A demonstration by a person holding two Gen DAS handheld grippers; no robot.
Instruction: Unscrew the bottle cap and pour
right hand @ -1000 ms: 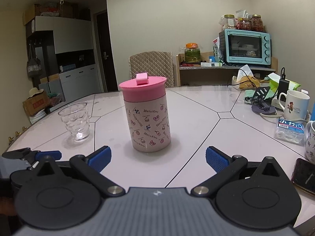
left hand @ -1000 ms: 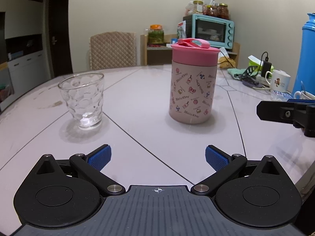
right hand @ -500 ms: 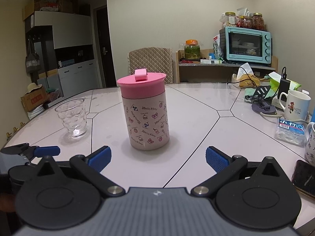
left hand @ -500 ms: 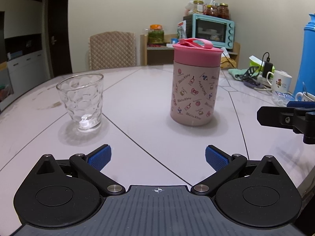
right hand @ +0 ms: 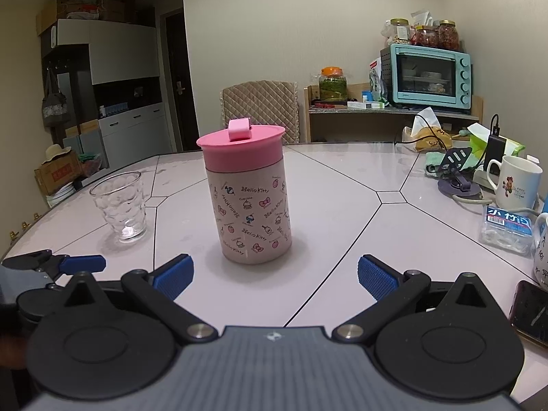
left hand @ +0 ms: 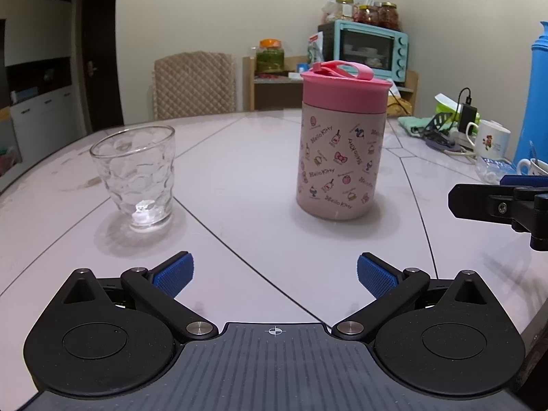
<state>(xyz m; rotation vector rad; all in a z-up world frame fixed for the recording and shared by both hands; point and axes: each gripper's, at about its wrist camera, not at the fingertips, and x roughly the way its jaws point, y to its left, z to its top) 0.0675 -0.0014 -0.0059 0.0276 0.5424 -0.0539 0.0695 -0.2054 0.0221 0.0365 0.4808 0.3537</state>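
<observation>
The pale, black-seamed table top (right hand: 342,205) looks smooth and faintly glossy, perhaps under glass. The dimpled clear drinking glass (left hand: 135,178) is shiny. The beige printed bottle (right hand: 251,214) has a satin body; its pink screw cap (right hand: 241,149) looks like matt, soft plastic. The left gripper (left hand: 274,274) and right gripper (right hand: 274,275) are matt black plastic with bright metal pivot pins and ribbed blue pads (left hand: 174,274). The white mug (right hand: 517,181) looks like glazed ceramic.

The table (left hand: 239,178) is viewed low from its near edge by both wrist cameras; the bottle (left hand: 342,150) and glass (right hand: 120,205), seen close, are shared.
</observation>
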